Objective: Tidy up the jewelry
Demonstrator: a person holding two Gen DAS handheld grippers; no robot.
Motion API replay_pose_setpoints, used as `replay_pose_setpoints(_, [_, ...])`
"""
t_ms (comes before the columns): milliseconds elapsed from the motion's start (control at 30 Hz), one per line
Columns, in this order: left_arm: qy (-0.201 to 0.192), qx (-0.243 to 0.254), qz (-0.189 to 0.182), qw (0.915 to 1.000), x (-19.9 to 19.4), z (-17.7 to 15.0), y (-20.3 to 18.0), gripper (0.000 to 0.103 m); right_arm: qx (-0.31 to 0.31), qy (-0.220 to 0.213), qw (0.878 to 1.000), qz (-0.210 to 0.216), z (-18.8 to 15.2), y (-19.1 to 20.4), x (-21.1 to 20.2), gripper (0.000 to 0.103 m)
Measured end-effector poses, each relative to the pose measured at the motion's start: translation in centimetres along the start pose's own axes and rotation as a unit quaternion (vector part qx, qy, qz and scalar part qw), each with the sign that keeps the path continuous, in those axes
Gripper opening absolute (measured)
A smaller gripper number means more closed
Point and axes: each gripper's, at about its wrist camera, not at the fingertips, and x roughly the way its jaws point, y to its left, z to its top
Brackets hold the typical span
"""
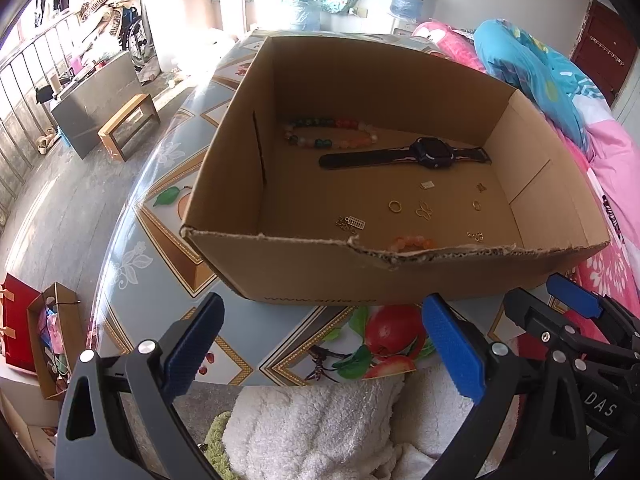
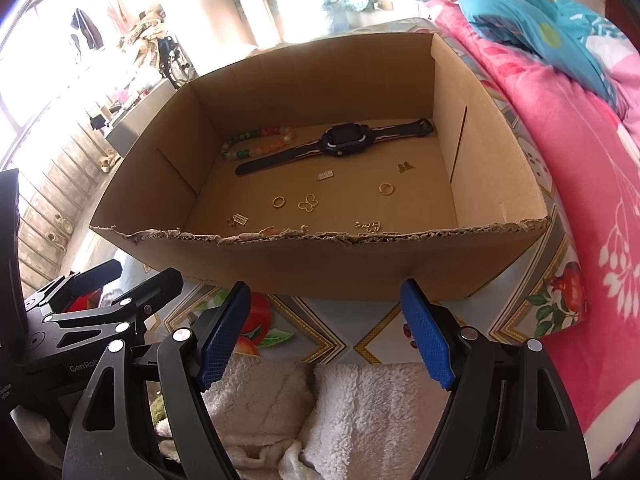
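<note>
The left gripper (image 1: 324,340) stands wide open with nothing between its blue pads (image 1: 454,348), poised over a white fleecy cloth (image 1: 320,420) at the near edge of the tabletop (image 1: 160,216). Straight ahead of it, just past the fingertips, sits an open cardboard box (image 1: 320,272) with a ragged near rim. The right gripper (image 2: 326,332) is just to its right, also spread wide and empty, facing the same box from slightly further right.

Inside the box, at the far side from both grippers, lies a multicoloured bead bracelet (image 1: 330,134), stretched flat along the back wall. Just nearer than it, and partly beside it, a dark smartwatch (image 1: 432,152) lies flat with its strap extended. Closer to the grippers, small gold pieces are scattered apart on the box floor: a plain ring (image 1: 395,205), a butterfly-shaped charm (image 1: 423,211), a second ring (image 1: 476,205), a tiny rectangular charm (image 1: 428,185), a small dark-gold butterfly (image 2: 405,167), a chain with an abacus-like charm (image 1: 352,224) and a short chain piece (image 1: 475,235). An orange bead bracelet (image 1: 412,243) rests against the near wall, half hidden by the rim.

To the right of the right gripper a pink floral quilt (image 2: 580,200) lies against the tabletop.
</note>
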Motion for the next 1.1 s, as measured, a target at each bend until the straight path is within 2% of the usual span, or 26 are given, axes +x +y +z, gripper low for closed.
replay_pose_setpoints(1100, [0.004, -0.002, 0.0, 1.0, -0.07, -0.13, 0.23, 0.097, -0.001, 0.003, 1.0, -0.001, -0.18, 0.05, 0.11, 0.073])
